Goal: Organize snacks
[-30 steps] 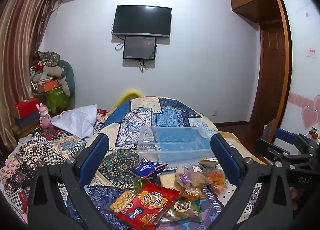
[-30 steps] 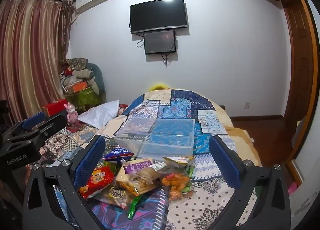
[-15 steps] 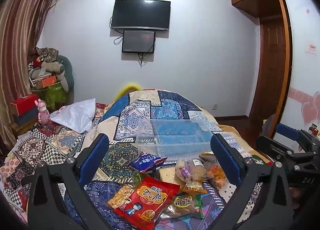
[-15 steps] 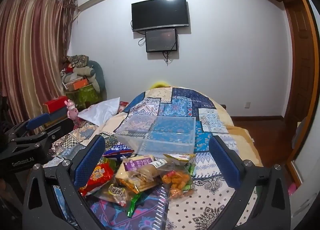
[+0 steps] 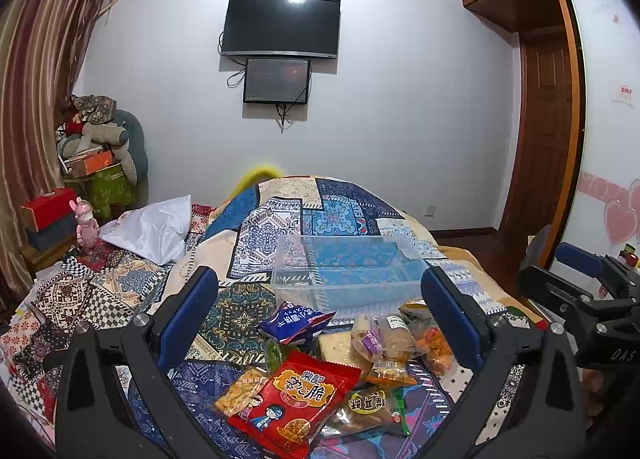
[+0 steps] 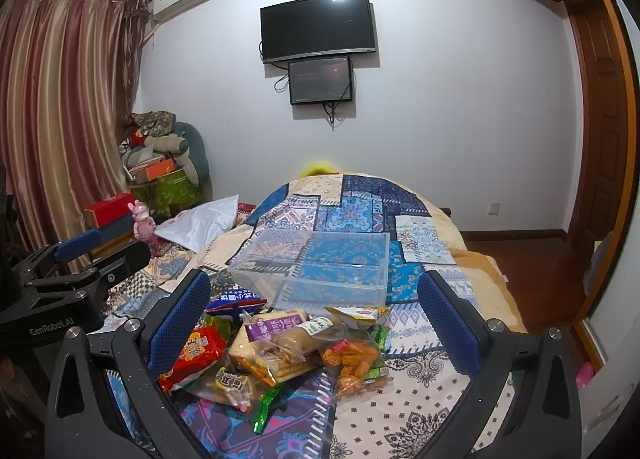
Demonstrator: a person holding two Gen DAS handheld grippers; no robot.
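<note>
On bed [image 5: 248, 259], clear bin [image 5: 348, 279] empty, snack pkts [image 5: 320, 371] piled just beside.

"GenRobot.AI" marks the left gripper [image 6: 76, 295]; the right gripper [image 5: 592, 323] body reads, seemingly, "DAS".

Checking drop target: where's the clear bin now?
Both views: clear bin sits centred on the patchwork bedspread, just beyond the snack pile.
</note>
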